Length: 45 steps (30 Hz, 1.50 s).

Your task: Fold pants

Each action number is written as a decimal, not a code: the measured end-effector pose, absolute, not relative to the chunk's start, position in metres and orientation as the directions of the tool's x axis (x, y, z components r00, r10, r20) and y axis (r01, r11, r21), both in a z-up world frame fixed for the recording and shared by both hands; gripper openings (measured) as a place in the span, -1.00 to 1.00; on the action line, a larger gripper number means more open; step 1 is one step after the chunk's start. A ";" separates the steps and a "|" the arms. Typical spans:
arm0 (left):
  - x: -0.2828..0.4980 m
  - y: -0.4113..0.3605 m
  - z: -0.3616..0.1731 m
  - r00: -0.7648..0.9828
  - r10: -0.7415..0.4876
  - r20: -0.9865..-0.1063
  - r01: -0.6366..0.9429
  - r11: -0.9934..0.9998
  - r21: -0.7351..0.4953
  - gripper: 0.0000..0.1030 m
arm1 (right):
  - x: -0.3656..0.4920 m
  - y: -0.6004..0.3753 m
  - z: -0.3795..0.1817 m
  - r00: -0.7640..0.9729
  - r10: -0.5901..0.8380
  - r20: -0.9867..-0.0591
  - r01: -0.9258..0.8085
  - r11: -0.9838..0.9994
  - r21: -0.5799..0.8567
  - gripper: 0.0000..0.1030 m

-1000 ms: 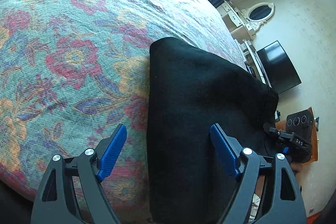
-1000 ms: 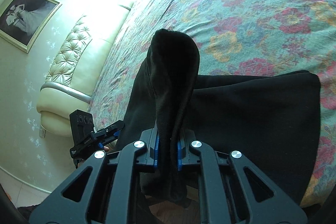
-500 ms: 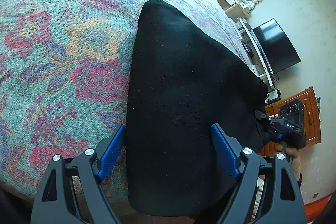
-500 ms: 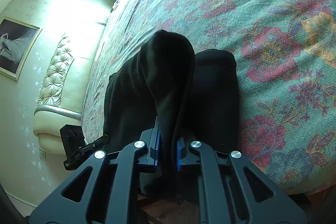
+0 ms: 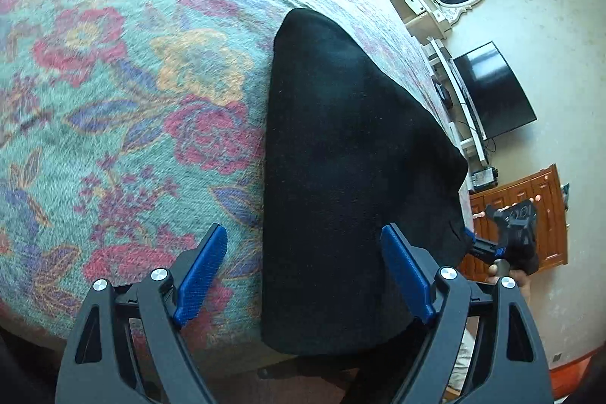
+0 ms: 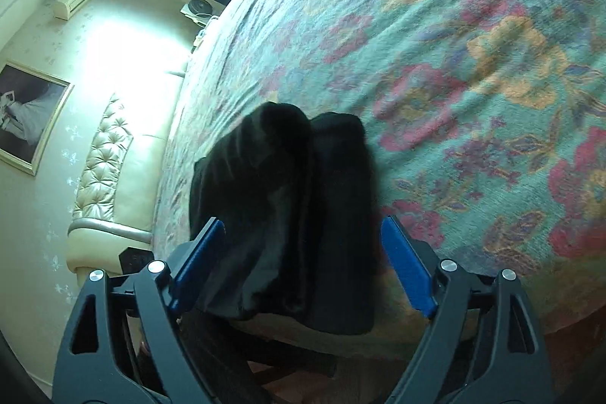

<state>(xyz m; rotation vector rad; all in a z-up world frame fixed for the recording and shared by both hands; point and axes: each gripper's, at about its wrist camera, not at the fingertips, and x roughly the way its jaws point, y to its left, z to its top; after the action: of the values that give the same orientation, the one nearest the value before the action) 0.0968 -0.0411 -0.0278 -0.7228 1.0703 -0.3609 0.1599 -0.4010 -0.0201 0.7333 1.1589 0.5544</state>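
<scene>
Black pants (image 5: pixel 341 154) folded into a thick stack at the near edge of the floral bedspread (image 5: pixel 113 70), one end draping over that edge. Left gripper (image 5: pixel 303 275) above the stack's near end, jaws wide apart, clamping nothing. Right gripper (image 6: pixel 299 264) jaws just opening, now spread, cloth between but unpinched.
</scene>
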 end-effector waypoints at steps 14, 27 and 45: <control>0.079 -0.040 -0.052 0.397 -0.757 -0.518 -0.137 0.510 -0.850 0.59 | 0.151 -0.370 -0.064 0.152 0.872 -0.465 0.012 0.468 0.883 0.71; 0.078 -0.079 -0.030 0.413 -0.634 -0.654 -0.055 0.700 -0.712 0.42 | 0.148 -0.366 -0.057 0.143 0.835 -0.531 -0.055 0.543 0.838 -0.30; 0.081 -0.097 -0.018 0.435 -0.526 -0.731 0.010 0.815 -0.580 -0.03 | 0.145 -0.381 -0.065 0.136 0.871 -0.471 -0.069 0.483 0.873 -0.38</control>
<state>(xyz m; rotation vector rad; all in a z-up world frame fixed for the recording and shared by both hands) 0.0807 -0.0972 -0.0178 -0.5461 1.0796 -0.3547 0.1447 -0.3806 -0.0650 0.8210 1.2496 0.8054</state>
